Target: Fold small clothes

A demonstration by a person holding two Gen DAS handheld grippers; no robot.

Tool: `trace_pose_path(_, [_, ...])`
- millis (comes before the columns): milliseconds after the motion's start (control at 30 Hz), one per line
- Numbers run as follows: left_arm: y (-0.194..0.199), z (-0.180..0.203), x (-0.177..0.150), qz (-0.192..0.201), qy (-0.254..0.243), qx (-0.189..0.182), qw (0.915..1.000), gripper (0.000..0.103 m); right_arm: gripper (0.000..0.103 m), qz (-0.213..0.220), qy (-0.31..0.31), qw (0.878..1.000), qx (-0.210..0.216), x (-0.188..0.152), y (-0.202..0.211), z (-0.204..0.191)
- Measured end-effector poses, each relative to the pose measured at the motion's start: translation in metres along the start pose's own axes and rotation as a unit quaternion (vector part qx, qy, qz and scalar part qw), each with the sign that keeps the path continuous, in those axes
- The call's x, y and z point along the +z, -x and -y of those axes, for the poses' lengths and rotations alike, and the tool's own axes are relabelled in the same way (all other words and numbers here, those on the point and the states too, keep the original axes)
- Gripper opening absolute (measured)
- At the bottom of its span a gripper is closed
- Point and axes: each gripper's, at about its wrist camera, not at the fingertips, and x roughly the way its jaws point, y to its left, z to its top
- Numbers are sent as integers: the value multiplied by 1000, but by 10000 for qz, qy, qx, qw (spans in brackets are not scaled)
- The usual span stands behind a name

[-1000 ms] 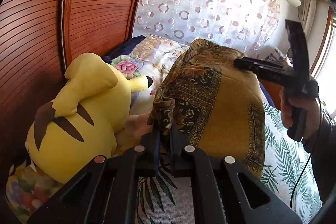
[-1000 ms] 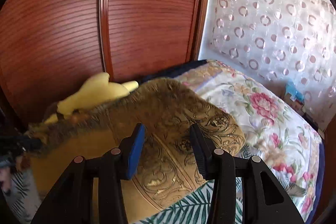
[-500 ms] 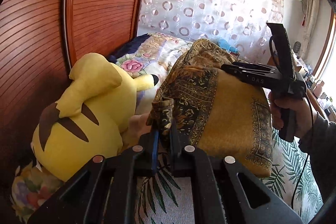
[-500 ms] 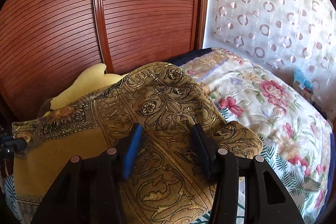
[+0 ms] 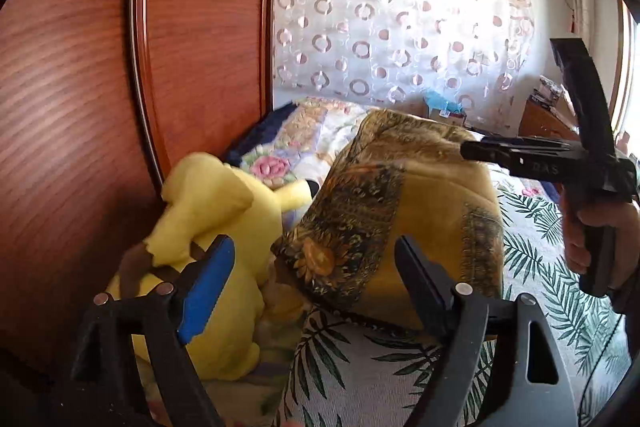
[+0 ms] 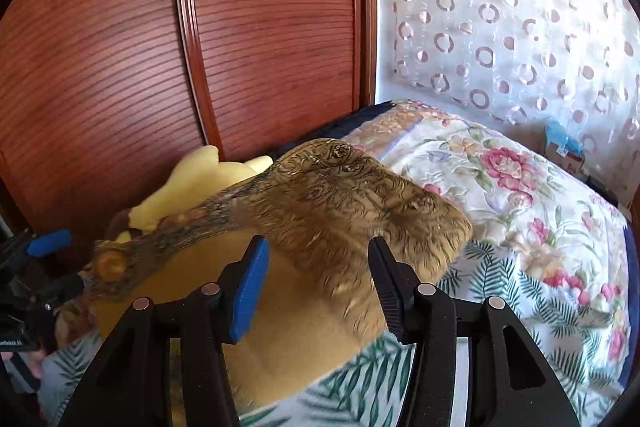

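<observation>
Setting: a bed (image 5: pixel 536 251) with a palm-leaf sheet, set against a red-brown slatted wardrobe (image 6: pixel 120 67); a sheer curtain (image 5: pixel 400 27) with ring shapes hangs behind.
Cloth: a mustard-gold cloth (image 5: pixel 436 211) with dark ornate borders is draped in a raised hump over the middle of the bed, its near corner (image 5: pixel 316 259) hanging free just above the sheet.
Left gripper: the left gripper (image 5: pixel 316 279) is low in the foreground; its jaws are opening and stand wide, one on each side of the cloth's corner, neither pad pressing on it.
Right gripper: the right gripper (image 6: pixel 318 279) has its jaws partly apart with cloth between them. I cannot tell whether the pads grip it. From the left camera its tip (image 5: pixel 466 149) meets the cloth's upper far edge, and a hand (image 5: pixel 596 235) holds its handle.
Toy: a yellow plush toy (image 5: pixel 216 227) sits left of the cloth, against the wardrobe.
Quilt: a floral quilt (image 6: pixel 500 179) lies beyond the cloth, toward the curtain.
</observation>
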Motion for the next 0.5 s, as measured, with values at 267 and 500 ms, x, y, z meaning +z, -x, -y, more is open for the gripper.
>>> trace_pose_path(267, [23,15,2,184,-249,59,9995,83,53,190,-171,9996,-144,-27,48,-19])
trace_pose_path(500, [45,38,-1,259,-399,-156,9987,83,59,290,-292,9986,-335,-59,103,-35])
